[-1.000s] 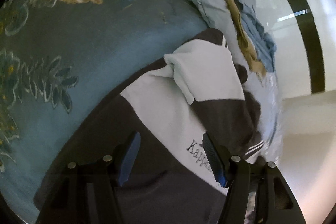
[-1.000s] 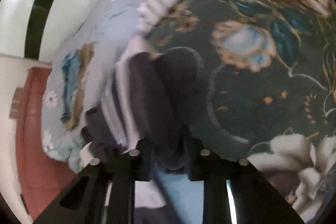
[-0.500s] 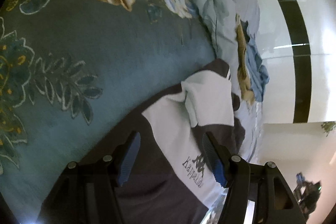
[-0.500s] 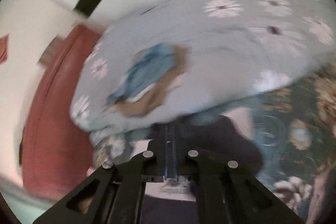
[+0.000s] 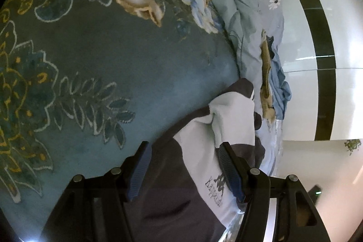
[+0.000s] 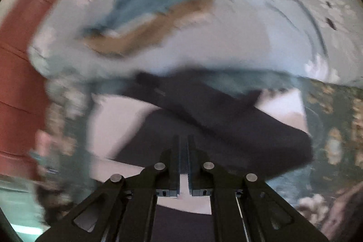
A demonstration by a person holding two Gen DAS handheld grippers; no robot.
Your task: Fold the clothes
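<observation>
The left tongs (image 5: 183,168) hang with jaws apart over a dark and white Kappa sweatshirt (image 5: 199,165) lying on a teal floral bedspread (image 5: 113,65), blue and tan clothes (image 5: 272,87) beyond.

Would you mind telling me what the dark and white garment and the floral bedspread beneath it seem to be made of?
The dark and white garment looks like soft, matte knit sportswear fabric, perhaps cotton or polyester: it drapes in loose folds and bears a printed logo. The floral bedspread looks like a thicker woven or plush textile with a faint sheen, its flowers apparently printed or woven in; the fibre cannot be told.
</observation>
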